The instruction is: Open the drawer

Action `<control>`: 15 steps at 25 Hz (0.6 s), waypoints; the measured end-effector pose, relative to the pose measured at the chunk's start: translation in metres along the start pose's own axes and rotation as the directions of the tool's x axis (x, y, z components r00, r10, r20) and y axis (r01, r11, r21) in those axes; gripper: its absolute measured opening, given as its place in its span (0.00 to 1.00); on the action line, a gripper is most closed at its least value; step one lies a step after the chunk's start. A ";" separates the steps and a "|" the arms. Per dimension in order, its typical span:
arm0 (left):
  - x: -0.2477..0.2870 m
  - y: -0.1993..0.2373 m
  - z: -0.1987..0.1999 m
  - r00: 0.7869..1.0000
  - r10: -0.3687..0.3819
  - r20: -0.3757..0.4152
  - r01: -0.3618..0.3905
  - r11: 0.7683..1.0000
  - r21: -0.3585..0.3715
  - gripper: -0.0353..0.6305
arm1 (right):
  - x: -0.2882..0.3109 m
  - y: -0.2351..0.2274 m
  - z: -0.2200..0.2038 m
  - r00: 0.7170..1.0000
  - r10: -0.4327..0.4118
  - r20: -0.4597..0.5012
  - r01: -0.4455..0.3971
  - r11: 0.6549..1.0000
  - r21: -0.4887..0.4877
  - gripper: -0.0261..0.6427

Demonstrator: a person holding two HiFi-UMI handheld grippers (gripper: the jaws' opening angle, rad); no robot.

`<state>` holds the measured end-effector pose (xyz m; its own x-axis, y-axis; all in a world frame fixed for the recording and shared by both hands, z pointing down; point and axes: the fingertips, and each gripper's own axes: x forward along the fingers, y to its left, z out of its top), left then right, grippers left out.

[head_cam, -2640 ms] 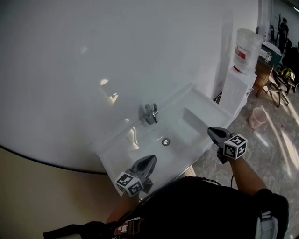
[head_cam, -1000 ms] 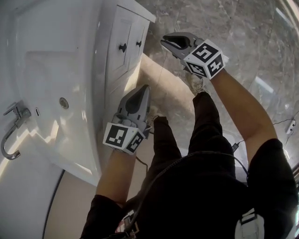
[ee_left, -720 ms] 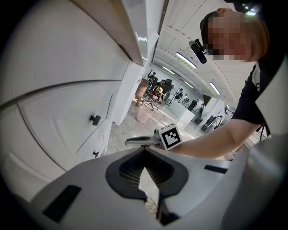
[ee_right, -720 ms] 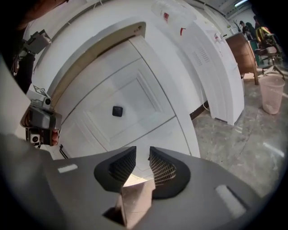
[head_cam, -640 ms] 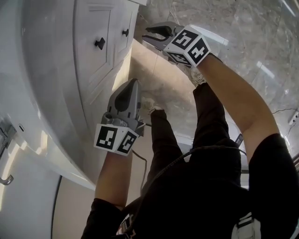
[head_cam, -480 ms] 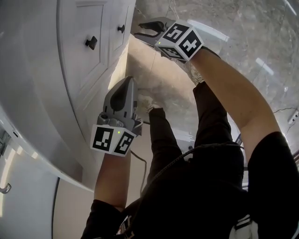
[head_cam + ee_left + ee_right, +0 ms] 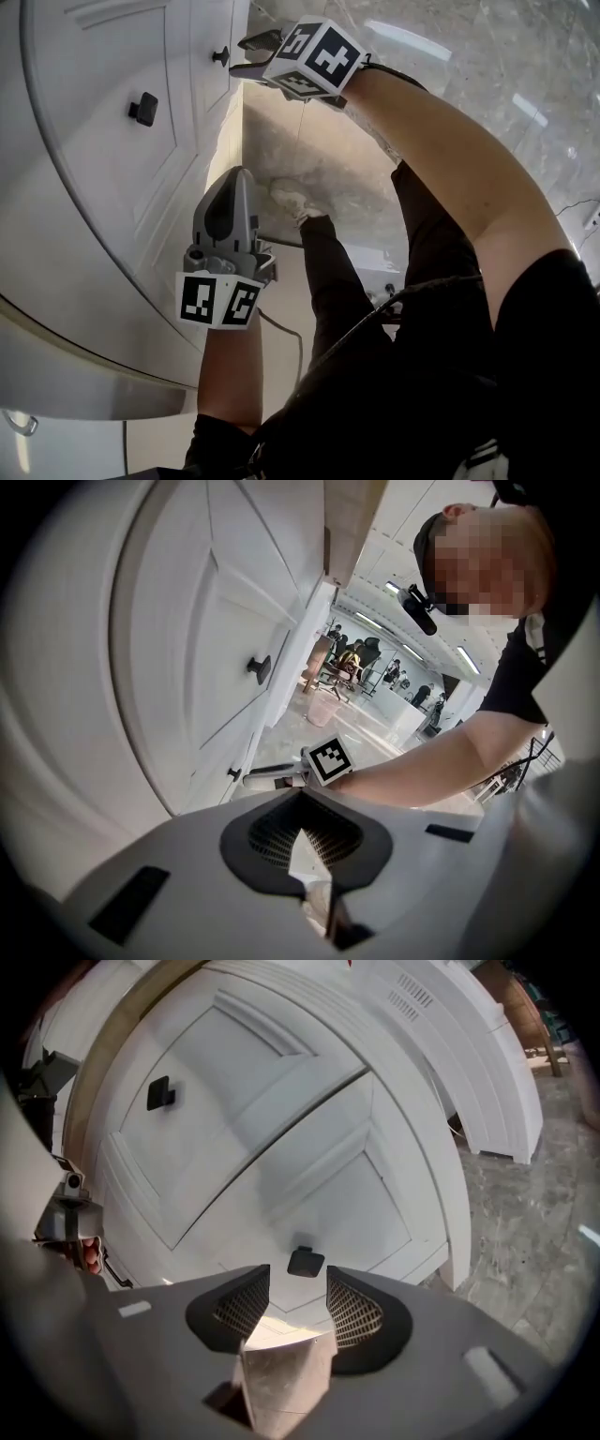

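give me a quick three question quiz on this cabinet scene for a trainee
1. True or false: the right gripper is clamped on the small dark square knob.
2. The left gripper is: A open, B shut and empty, C shut on a knob.
3. How many such knobs does the head view show on the white panelled cabinet?
Key: 1 false, its jaws have just been opening, nothing between them, knob just ahead. 2 B. 3 two.

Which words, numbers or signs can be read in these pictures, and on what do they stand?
No text can be read.
The left cube and the right cube bear only black-and-white square patterns, no letters.
The white cabinet and its black knobs carry no print.
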<state>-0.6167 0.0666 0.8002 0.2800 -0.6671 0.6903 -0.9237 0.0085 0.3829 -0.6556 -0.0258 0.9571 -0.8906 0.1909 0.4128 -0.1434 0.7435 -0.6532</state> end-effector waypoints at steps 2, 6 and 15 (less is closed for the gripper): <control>0.001 0.001 0.000 1.000 -0.008 -0.002 0.008 1.000 0.010 0.04 | 0.008 -0.001 0.003 1.000 0.009 0.004 -0.009 1.000 0.020 0.28; 0.003 0.000 0.006 1.000 -0.025 0.006 0.025 1.000 0.018 0.04 | 0.020 -0.003 0.006 1.000 0.028 0.011 -0.028 0.997 0.075 0.28; 0.005 -0.002 0.014 0.999 -0.045 0.024 0.045 0.999 0.009 0.04 | 0.034 -0.008 0.009 1.000 0.022 0.018 -0.024 0.990 0.140 0.26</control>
<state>-0.6172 0.0530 0.7940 0.3152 -0.6848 0.6571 -0.9124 -0.0283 0.4082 -0.6888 -0.0310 0.9714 -0.9013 0.1956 0.3866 -0.1805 0.6418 -0.7454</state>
